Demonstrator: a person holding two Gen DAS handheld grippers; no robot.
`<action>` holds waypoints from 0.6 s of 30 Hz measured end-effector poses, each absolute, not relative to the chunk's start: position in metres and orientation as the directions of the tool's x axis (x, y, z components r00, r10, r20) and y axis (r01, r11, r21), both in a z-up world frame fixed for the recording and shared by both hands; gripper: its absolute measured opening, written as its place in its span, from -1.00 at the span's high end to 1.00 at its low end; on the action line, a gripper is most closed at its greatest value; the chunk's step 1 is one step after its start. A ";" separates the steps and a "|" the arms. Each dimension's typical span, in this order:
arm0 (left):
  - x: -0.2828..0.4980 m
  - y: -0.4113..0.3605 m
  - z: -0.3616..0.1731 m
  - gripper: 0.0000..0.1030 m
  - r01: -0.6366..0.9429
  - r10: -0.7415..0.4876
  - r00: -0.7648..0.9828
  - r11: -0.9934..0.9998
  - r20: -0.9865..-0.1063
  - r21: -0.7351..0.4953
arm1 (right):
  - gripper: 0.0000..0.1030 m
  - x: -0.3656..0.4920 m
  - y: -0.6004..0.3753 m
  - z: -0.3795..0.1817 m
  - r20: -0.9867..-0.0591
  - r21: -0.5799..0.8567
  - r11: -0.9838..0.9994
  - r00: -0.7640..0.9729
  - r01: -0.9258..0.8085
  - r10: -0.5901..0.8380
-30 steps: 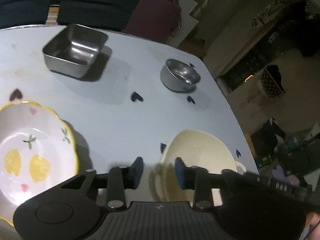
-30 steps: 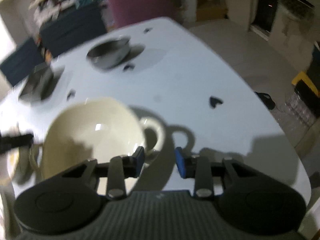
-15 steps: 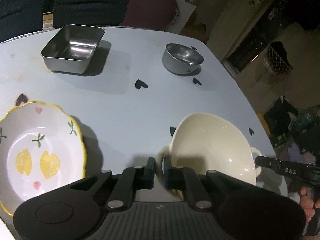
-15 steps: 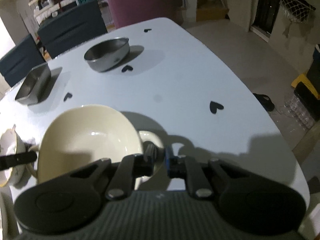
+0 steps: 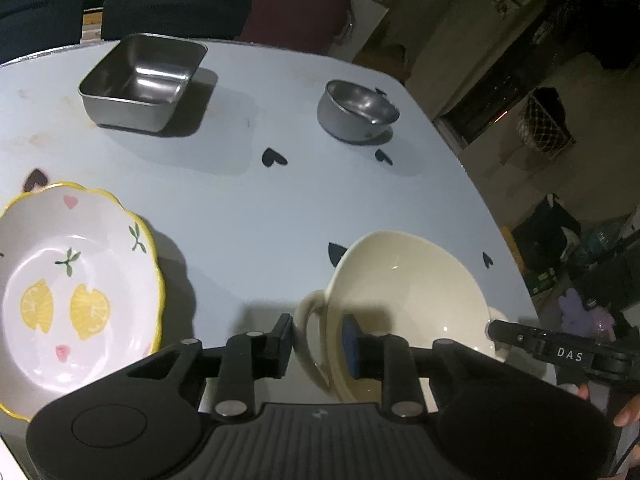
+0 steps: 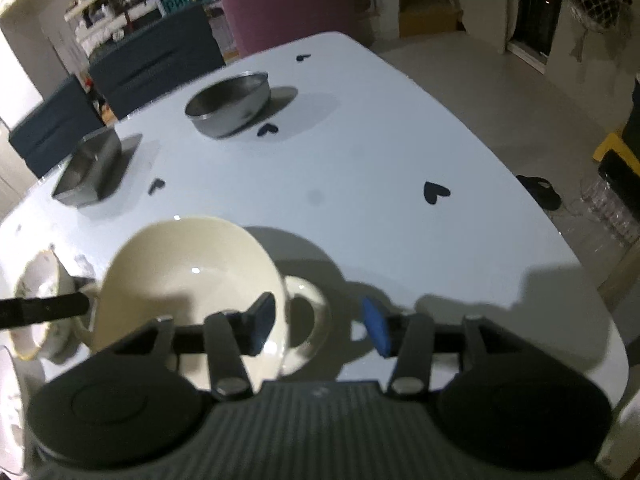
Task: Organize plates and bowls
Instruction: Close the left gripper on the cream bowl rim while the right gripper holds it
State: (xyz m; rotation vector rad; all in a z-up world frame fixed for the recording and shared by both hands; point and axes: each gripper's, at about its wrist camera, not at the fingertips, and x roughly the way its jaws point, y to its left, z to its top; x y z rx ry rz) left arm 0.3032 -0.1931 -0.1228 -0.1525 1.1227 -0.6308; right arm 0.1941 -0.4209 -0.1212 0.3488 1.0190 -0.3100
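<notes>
Cream bowl [image 5: 404, 300] on white table [image 5: 248, 216], L gripper [image 5: 318, 340] jaws just reopened astride its 9 o'clock handle, R gripper [image 6: 320, 322] likewise astride 3 o'clock handle, pads off, lemon plate [image 5: 68, 292] at 9.

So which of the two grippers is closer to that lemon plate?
Left. The left gripper sits at the cream bowl's handle beside the lemon plate; the right gripper is at the bowl's opposite handle.

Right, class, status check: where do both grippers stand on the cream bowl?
Left gripper and right gripper each straddle a handle of the cream bowl, jaws just opened, no grip. Bowl sits on the table. Nothing in the way.
</notes>
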 end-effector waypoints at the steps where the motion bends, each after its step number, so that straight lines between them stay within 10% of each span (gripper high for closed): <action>1: 0.304 -0.194 -0.124 0.47 0.394 -0.540 0.279 0.818 -0.794 -0.418 | -0.01 0.193 -0.421 -0.123 -0.872 0.136 0.904 0.482 0.405 -0.085; 5: 0.305 -0.202 -0.131 0.59 0.412 -0.511 0.269 0.827 -0.817 -0.381 | 0.32 0.201 -0.427 -0.134 -0.883 0.183 0.911 0.469 0.368 -0.012; 18: 0.309 -0.208 -0.142 0.57 0.439 -0.504 0.249 0.820 -0.827 -0.368 | 0.32 0.201 -0.430 -0.144 -0.881 0.241 0.902 0.470 0.358 0.049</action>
